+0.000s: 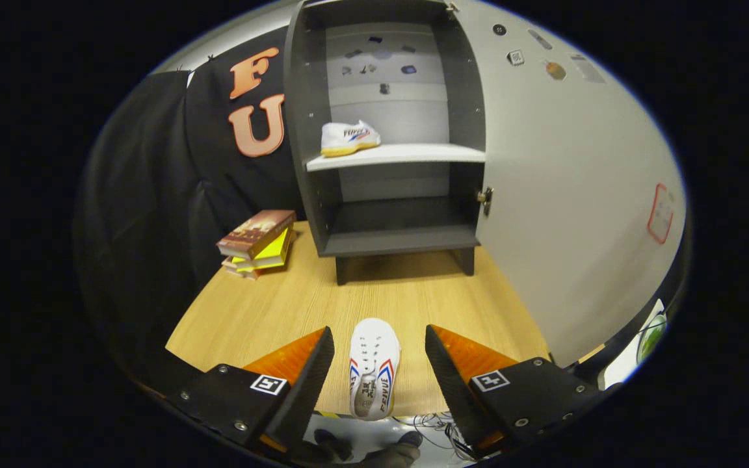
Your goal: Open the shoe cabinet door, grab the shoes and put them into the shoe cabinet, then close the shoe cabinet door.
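Jaws are sitting wide apart on the gripper (379,364), with a white sneaker (373,376) lying between them at the near edge of the tabletop (270,305), not touching either. The shoe cabinet (391,130) is standing open at the far edge, door (563,195) swung right, second sneaker (348,138) resting on its shelf. Stacked books (257,244) are lying near the left edge.

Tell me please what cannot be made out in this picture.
- Shoe between the open fingers, gripper view: its heel end is cut off at the table edge.
- Shoe on the shelf: its far side is hidden by its own body.
- Small items on the cabinet's back wall: too small to identify.
- Stacked books: the titles are too small.
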`<state>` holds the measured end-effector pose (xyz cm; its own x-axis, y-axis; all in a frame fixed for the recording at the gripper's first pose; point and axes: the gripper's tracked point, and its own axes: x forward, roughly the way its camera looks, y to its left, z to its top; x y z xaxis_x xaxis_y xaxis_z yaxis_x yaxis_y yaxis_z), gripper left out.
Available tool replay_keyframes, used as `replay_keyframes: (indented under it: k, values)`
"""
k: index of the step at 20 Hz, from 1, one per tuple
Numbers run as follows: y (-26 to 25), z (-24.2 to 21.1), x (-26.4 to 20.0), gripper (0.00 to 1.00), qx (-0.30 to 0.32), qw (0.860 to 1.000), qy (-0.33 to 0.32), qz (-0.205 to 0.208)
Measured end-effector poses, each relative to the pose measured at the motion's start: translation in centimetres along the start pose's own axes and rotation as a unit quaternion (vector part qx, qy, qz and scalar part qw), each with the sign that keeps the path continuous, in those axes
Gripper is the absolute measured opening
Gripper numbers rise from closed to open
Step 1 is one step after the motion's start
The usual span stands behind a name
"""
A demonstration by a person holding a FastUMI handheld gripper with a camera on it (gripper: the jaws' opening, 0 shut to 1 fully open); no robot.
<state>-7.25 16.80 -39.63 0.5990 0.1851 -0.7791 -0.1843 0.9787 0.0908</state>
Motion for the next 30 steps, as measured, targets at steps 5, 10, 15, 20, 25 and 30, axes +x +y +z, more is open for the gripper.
replay_keyframes:
  k: [5, 10, 15, 20, 25, 30]
  values:
    - [2.7, -5.8, 4.1, 0.78, -0.014, 0.998, 0.063, 0.026]
    - [3.8, -9.1, 7.7, 0.63, -0.022, 0.995, 0.093, 0.008]
    - [3.4, -12.4, 10.2, 0.48, 0.017, 0.992, 0.126, -0.016]
    - [3.1, -12.9, 11.3, 0.26, 0.027, 0.993, 0.104, -0.046]
    - [3.6, -12.0, 11.1, 0.01, 0.065, 0.99, 0.125, -0.019]
    - [2.1, -6.5, 9.6, 0.0, 0.062, 0.994, 0.088, -0.022]
